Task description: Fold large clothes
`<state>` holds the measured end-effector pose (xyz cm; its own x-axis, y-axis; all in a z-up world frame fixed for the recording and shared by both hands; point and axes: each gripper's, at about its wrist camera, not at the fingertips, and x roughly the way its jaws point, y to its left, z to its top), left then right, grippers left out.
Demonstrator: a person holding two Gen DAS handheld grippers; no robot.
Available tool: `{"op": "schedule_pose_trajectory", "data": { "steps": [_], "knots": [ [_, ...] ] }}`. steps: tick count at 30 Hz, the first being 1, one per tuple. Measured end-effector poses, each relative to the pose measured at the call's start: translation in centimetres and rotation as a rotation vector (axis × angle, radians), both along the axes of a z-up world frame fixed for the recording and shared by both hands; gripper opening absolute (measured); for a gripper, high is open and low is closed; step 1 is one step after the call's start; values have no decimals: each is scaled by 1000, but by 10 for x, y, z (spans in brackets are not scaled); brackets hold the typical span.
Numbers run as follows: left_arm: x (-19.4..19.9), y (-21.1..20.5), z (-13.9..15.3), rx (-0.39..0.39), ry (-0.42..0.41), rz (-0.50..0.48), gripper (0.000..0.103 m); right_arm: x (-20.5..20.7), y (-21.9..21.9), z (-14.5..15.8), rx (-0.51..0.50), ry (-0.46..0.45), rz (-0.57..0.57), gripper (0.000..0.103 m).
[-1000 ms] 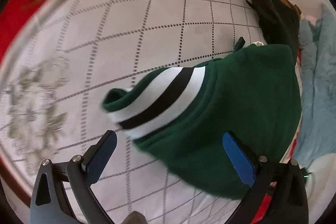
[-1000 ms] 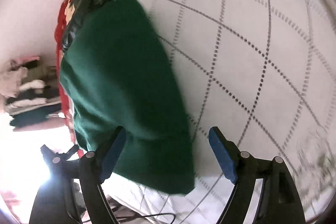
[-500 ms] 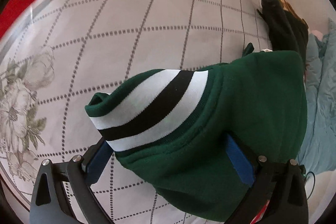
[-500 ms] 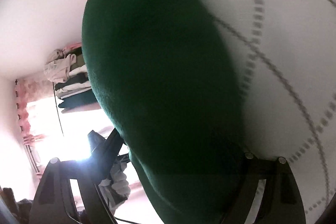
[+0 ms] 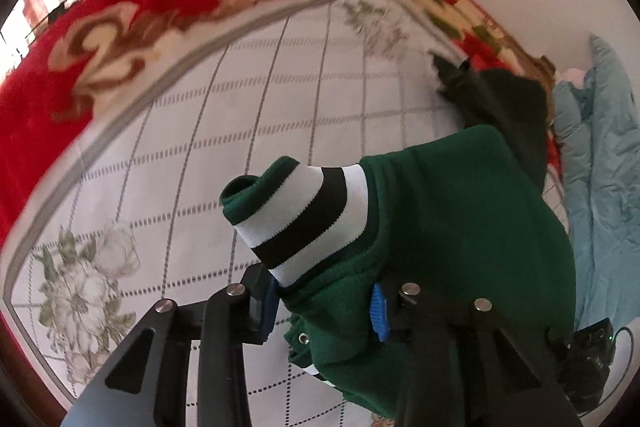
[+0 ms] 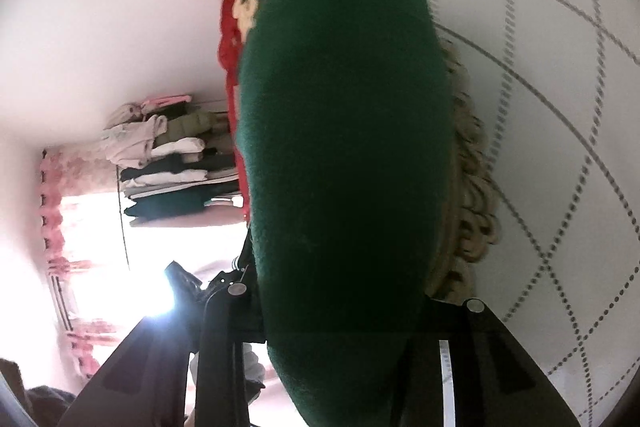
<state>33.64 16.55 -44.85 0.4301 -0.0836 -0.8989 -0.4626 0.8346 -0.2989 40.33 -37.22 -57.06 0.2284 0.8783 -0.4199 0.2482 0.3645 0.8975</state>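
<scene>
Now the left gripper [image 5: 324, 307] has its jaws clamped on the green jacket [image 5: 460, 227], just below the striped cuff [image 5: 308, 211]. That cuff, banded white, black and white with a green rim, stands up out of the blue pads [image 5: 378, 315] and points toward the far side of the bed. A metal snap [image 5: 304, 337] shows on the bunched fabric between the fingers. The rest of the garment spreads to the right in the left wrist view, a thick green mass held above the white bedspread [image 5: 240, 155], which is printed with a dotted grid and grey flowers. A red floral blanket [image 5: 60, 75] borders the spread on its far edge. Beyond the jacket lies a black garment [image 5: 504, 103], and past it, at the bed's edge, a pale blue quilt [image 5: 600, 167].

From the right wrist view the same green jacket [image 6: 344, 155] fills the middle of the frame, close to the lens, with its tan fleecy lining [image 6: 468, 179] showing along the right edge. The right gripper [image 6: 340, 339] has fabric running down between its black fingers [image 6: 476, 343]; the pads are covered, yet the fingers sit close against the cloth, so the jaws look pinched on the jacket. To the left, against the pale wall, a stack of folded clothes [image 6: 168, 163] sits on a shelf near a bright window.
</scene>
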Motion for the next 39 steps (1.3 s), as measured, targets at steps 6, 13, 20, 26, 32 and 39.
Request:
{"op": "schedule_pose_trajectory", "data": {
  "steps": [6, 13, 20, 26, 32, 39],
  "knots": [
    [8, 12, 33, 3, -48, 19, 32, 17, -9, 54, 17, -70, 49, 35],
    [23, 35, 77, 11, -104, 81, 32, 73, 31, 135, 24, -156, 118, 35],
    [44, 66, 124, 40, -156, 146, 33, 149, 97, 221, 59, -224, 181, 35],
    [80, 90, 157, 66, -205, 208, 32, 214, 143, 261, 113, -269, 216, 35],
    [148, 80, 160, 74, -268, 208, 32, 293, 145, 253, 158, -297, 187, 35],
    [235, 0, 78, 38, -237, 62, 33, 349, 55, 156, 104, -246, 80, 34]
  ]
}}
